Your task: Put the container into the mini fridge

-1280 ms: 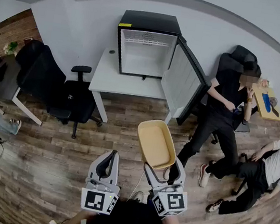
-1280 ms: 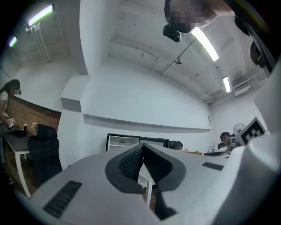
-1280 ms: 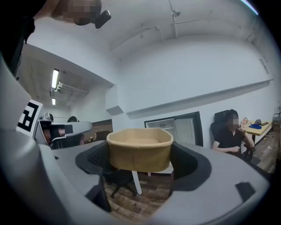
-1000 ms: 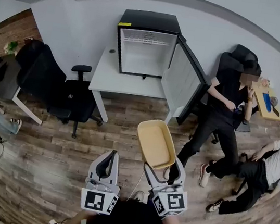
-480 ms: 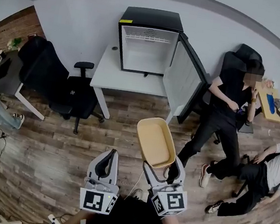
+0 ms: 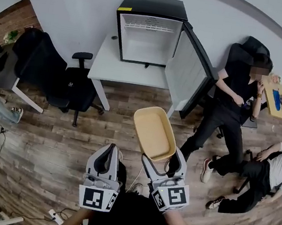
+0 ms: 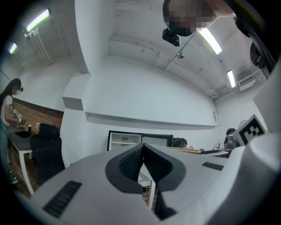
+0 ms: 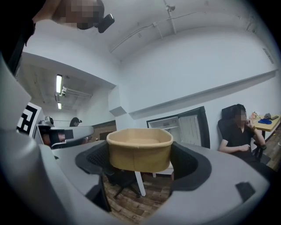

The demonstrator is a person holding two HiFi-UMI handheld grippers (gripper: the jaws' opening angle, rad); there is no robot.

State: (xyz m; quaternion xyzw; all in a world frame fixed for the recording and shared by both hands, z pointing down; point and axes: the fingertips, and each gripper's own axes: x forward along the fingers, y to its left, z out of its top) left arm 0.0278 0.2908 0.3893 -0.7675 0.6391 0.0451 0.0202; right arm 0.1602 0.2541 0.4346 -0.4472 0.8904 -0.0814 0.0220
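Observation:
A tan, empty container (image 6: 153,132) with rounded corners is held level above the wooden floor, and my right gripper (image 6: 160,163) is shut on its near end. In the right gripper view the container (image 8: 139,149) sits between both pads of the right gripper (image 8: 140,163). My left gripper (image 6: 106,158) hangs beside it, shut and empty; its pads meet at the tips of the left gripper (image 7: 142,151). The black mini fridge (image 6: 148,31) stands on a white table (image 6: 106,66) ahead, its door (image 6: 187,71) swung open to the right and its white inside bare.
A standing person in black (image 6: 231,113) is just right of the fridge door. Another person (image 6: 275,167) sits on the floor at far right. Black office chairs (image 6: 75,91) stand left of the table, and a desk (image 6: 9,72) is at far left.
My right gripper and the container have shifted slightly left and toward the fridge. The left gripper stays shut alongside. The standing person has barely moved.

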